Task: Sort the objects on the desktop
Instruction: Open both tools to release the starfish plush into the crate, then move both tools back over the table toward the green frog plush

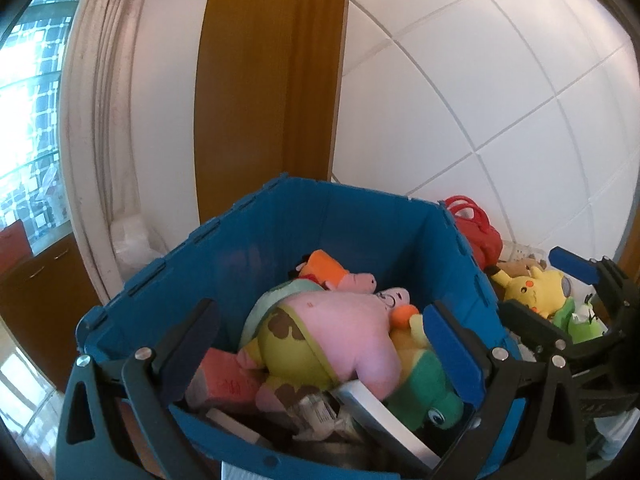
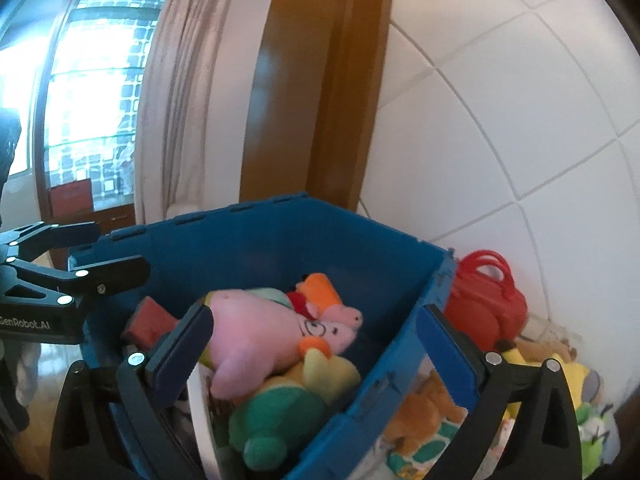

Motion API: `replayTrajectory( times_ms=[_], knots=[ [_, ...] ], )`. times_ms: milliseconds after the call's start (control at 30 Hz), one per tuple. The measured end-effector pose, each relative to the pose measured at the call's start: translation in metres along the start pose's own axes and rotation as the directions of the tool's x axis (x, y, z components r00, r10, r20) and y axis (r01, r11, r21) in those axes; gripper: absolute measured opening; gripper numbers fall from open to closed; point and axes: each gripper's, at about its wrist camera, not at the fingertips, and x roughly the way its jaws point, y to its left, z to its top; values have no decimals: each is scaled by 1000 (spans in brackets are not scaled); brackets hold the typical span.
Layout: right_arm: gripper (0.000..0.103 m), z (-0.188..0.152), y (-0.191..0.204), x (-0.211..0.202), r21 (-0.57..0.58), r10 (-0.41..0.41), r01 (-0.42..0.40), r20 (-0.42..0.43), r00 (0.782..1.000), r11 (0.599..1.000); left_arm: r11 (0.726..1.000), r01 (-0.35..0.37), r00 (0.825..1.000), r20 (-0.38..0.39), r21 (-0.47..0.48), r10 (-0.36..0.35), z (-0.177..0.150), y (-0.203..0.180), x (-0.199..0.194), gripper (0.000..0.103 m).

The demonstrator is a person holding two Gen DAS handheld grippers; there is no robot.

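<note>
blue crate of plush toys against white tiled wall

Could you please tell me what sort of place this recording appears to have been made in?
Most likely a room in a home. A blue crate full of plush toys stands by a white tiled wall, with a wooden door frame, a pale curtain and a bright window behind it.
</note>
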Motion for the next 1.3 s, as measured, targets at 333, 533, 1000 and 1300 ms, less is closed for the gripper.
replayTrajectory(
  times_ms=[333,533,1000,1300],
  knots=[
    [103,-26,-17,-43,40,-32,32,-1,999,999,1000,1,1000,-11,0,-1,-22,-26,-19,103],
    [103,-46,-46,-75,98,-76,75,13,997,992,999,45,999,5,18,-46,-30,-64,-29,103],
    [103,-139,-213,-190,217,-206,201,-1,979,955,984,146,989,-21,104,-144,-70,-270,-39,103],
    [103,-202,-308,-256,278,-330,339,-78,941,899,944,276,960,-108,182,-260,-98,-394,-23,103]
  ],
)
